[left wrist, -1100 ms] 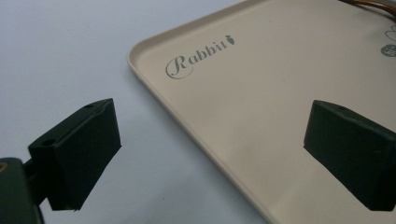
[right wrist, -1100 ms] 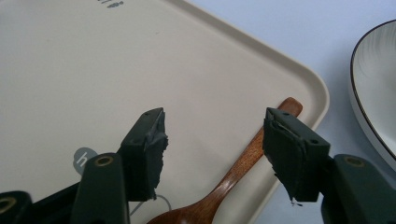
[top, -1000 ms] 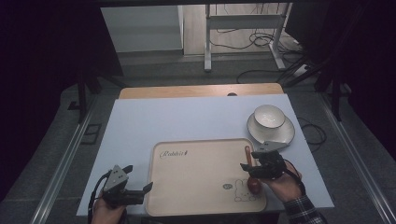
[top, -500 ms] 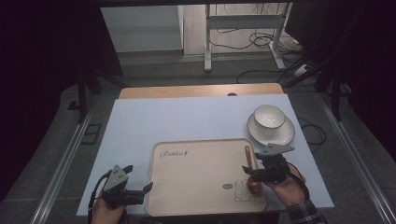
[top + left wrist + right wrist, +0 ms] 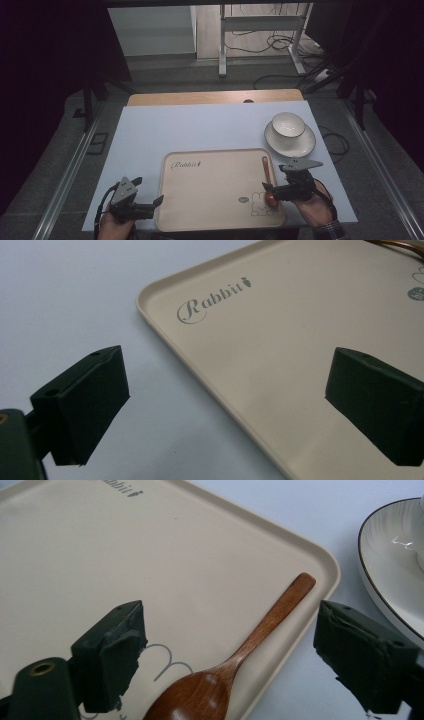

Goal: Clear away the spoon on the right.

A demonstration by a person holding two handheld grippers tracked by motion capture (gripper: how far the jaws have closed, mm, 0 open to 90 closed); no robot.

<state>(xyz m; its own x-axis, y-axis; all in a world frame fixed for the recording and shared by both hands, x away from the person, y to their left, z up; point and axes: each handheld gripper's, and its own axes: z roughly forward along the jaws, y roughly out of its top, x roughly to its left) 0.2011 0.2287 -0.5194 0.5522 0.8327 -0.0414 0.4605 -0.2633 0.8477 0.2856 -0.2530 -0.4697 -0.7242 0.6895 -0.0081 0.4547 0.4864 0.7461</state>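
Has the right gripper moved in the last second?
Yes. The right gripper has drawn back toward the person along the tray, and the wooden spoon lies uncovered.

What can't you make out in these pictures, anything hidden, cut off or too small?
- Brown wooden spoon: the right gripper view's bottom edge cuts off its bowl.
- White bowl on the white saucer: in the high view its inside is too small to tell if it holds anything.
- Rabbit drawing on the beige rectangular tray: partly covered by the spoon and right gripper in the high view.
- Saucer: cut off by the right gripper view's right edge.
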